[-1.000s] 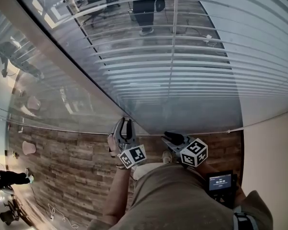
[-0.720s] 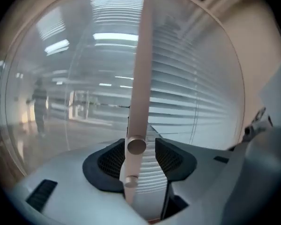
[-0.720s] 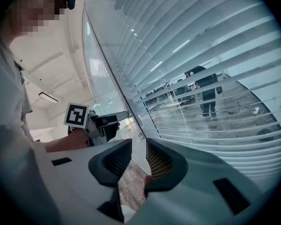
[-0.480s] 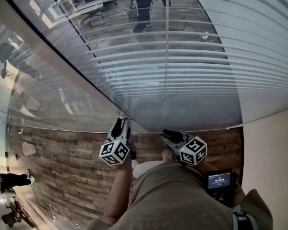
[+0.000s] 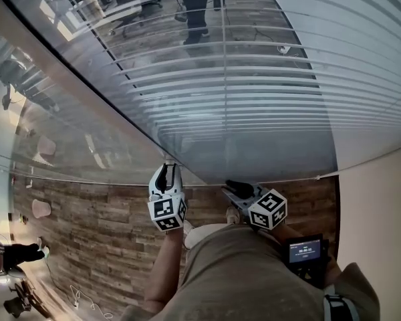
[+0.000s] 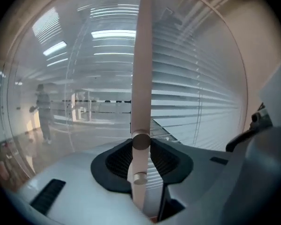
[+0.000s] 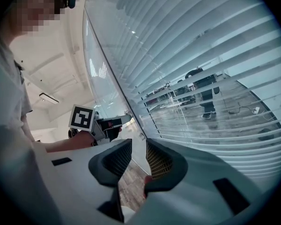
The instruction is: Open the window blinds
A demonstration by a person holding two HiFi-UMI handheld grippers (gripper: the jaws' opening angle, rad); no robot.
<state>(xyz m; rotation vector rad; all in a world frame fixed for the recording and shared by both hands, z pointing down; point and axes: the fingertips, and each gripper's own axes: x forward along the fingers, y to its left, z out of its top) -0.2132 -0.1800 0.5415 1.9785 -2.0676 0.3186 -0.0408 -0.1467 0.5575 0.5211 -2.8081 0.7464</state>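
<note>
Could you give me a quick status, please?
Left gripper just closed on tilt wand. Right gripper open, empty. Blinds partly open. Nothing blocking.

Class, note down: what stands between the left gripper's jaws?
The wand of the blinds stands between the jaws of the left gripper, which have just been closing onto it. The left gripper view shows this.

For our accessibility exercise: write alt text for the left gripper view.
The left gripper, whose jaws have just been closing, clamps the pale blind wand, which rises upright in front of the slatted window blinds.
</note>
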